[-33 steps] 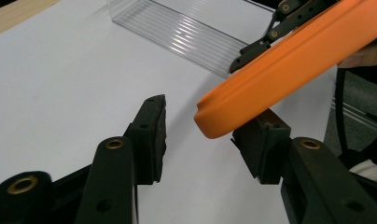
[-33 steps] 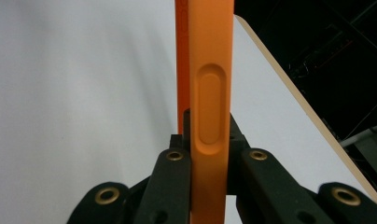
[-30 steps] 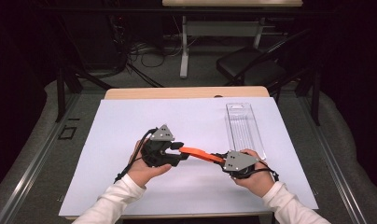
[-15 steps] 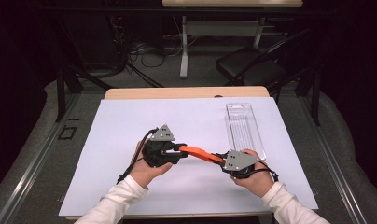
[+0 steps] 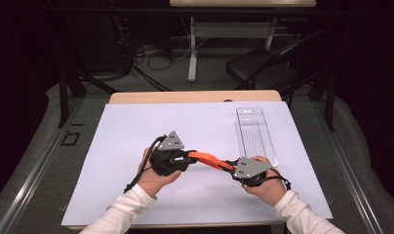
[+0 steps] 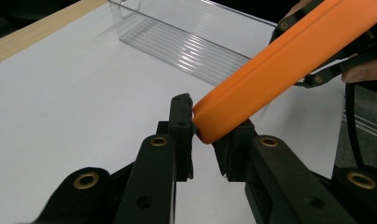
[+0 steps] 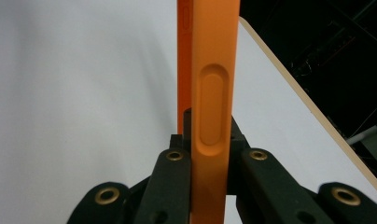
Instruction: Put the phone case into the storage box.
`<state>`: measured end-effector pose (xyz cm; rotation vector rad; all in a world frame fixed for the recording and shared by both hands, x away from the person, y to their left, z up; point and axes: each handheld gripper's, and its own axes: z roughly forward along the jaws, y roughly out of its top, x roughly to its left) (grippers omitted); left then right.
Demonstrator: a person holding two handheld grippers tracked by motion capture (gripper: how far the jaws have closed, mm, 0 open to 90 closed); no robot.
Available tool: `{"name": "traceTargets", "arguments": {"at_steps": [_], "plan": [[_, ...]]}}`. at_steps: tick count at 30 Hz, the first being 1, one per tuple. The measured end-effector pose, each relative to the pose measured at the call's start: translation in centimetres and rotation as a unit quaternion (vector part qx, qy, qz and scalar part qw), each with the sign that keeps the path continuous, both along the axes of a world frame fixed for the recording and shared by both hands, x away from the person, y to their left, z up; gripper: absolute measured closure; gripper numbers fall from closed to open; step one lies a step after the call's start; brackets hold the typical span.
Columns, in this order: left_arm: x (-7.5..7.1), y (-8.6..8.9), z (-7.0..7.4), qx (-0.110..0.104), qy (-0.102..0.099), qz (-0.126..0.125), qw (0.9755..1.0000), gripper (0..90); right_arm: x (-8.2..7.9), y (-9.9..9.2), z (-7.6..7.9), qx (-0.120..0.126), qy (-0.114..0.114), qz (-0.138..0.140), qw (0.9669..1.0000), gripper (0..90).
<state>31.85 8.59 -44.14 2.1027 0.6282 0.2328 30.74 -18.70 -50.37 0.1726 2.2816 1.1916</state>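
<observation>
The orange tool (image 5: 208, 159) hangs above the white surface (image 5: 112, 146), bridged between the two grippers, just left of the near end of the clear tray (image 5: 256, 134). The right gripper (image 5: 234, 170) is clenched on one end; in the right gripper view the orange bar (image 7: 210, 116) runs straight up between the jaws, its oval recess facing the camera. The left gripper (image 5: 185, 157) has just been closing its jaws, and in the left gripper view the rounded orange tip (image 6: 214, 126) sits between the pads (image 6: 181, 123), which press on it, so both ends look grasped.

As a judgement: the pick-up is done and a two-handed hold is now set. What is left is whatever the pair of grips is for, a handover or pulling the tool apart, and then probably laying it in the tray, which holds nothing yet.

The tool's long axis lies nearly level, running across the surface from left to right and slanting slightly toward the person at the right end. Its rounded end points to the left gripper; the other end is hidden in the right gripper.
</observation>
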Motion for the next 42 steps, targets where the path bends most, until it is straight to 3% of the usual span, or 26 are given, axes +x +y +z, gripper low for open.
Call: {"name": "traceTargets", "arguments": {"at_steps": [4,12,31,42], "plan": [[-0.27,-0.12,0.04,0.006,-0.013,0.002,0.9999,78.6,-0.01,0.00,-0.01,-0.001,0.000,0.000,1.0000,85.6],[-0.28,-0.29,0.10,0.004,-0.014,0.005,0.9999,79.7,0.04,0.02,-0.11,-0.002,0.003,-0.002,1.0000,85.3],[-0.11,-0.56,0.63,0.006,-0.001,0.005,1.0000,80.0,0.03,0.03,0.04,0.001,-0.001,-0.008,1.0000,82.0],[0.31,-0.63,0.69,0.011,0.006,0.022,0.9997,80.0,0.25,-0.03,0.37,-0.002,-0.020,-0.035,0.9992,62.3]]}}
